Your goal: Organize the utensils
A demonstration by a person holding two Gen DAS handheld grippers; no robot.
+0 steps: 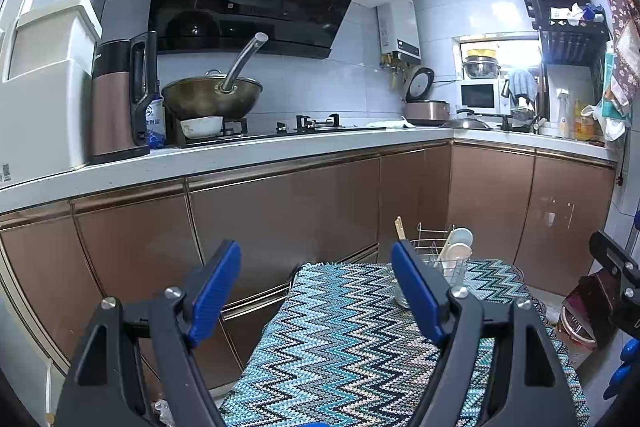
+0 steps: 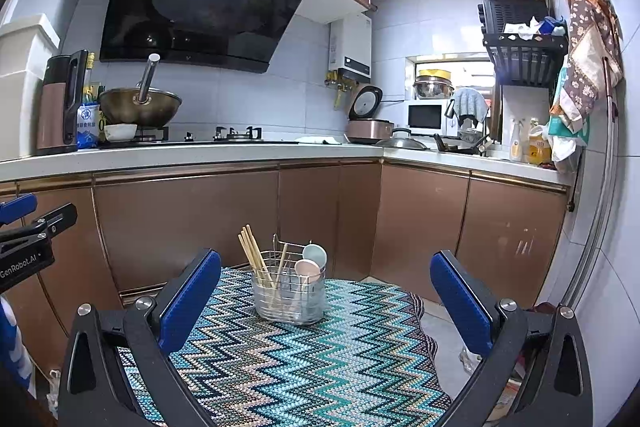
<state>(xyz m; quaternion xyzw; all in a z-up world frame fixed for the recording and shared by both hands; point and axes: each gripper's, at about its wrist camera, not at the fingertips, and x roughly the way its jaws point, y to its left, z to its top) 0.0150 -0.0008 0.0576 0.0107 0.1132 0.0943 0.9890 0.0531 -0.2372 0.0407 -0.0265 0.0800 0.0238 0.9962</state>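
Wooden chopsticks point(image 2: 252, 251) and pastel spoons point(image 2: 314, 261) stand sorted in the wire-and-glass caddy point(image 2: 290, 297) on the zigzag cloth point(image 2: 320, 359); left gripper point(image 1: 316, 291) and right gripper point(image 2: 326, 301) hover released, empty, apparently finished.

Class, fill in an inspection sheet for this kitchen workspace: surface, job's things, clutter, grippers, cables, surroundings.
Surface: zigzag-patterned cloth covers the table.
Job's things: wire utensil caddy stands upright on the cloth, holding wooden chopsticks and pastel spoons.
Clutter: nothing seen on the cloth.
Grippers: left gripper open, empty; right gripper open, empty.
Cables: nothing seen.
Surroundings: wok on the stove, rice cooker, microwave, brown cabinets.
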